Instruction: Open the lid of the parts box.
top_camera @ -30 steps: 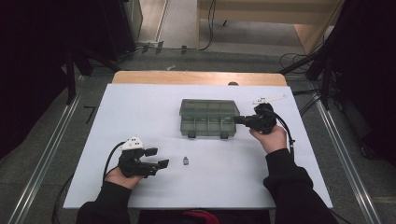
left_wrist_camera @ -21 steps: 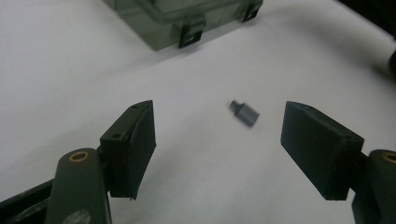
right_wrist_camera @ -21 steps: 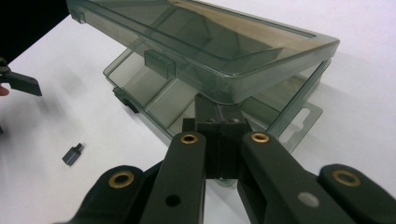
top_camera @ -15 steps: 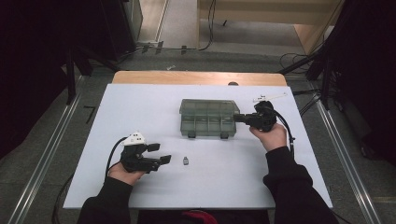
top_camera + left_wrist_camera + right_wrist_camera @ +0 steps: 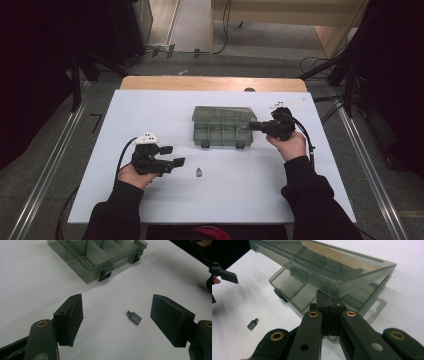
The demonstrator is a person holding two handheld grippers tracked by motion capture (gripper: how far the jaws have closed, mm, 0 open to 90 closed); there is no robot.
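Note:
A smoky clear compartment box [image 5: 222, 127] lies mid-table, its lid [image 5: 329, 262] raised at an angle in the right gripper view. My right gripper [image 5: 252, 125] is at the box's right side. Its jaws [image 5: 329, 298] are shut together, with the tips tucked under the lifted lid's edge, over the box's wall [image 5: 292, 298]. A small grey adapter [image 5: 199, 172] lies on the table in front of the box. My left gripper [image 5: 174, 155] is open just left of it. In the left gripper view the adapter [image 5: 133, 317] lies on the table ahead of my wide-open left gripper [image 5: 117, 307], nearer the right jaw.
The white tabletop [image 5: 150, 110] stretches bare to the left and toward the near edge. A small white part [image 5: 287, 103] lies at the far right corner. The box's two front latches [image 5: 104, 275] face the adapter. Floor rails run along both sides of the table.
My left gripper has moved away from the person and slightly right, closer to the adapter. The right gripper has stayed at the box's right side.

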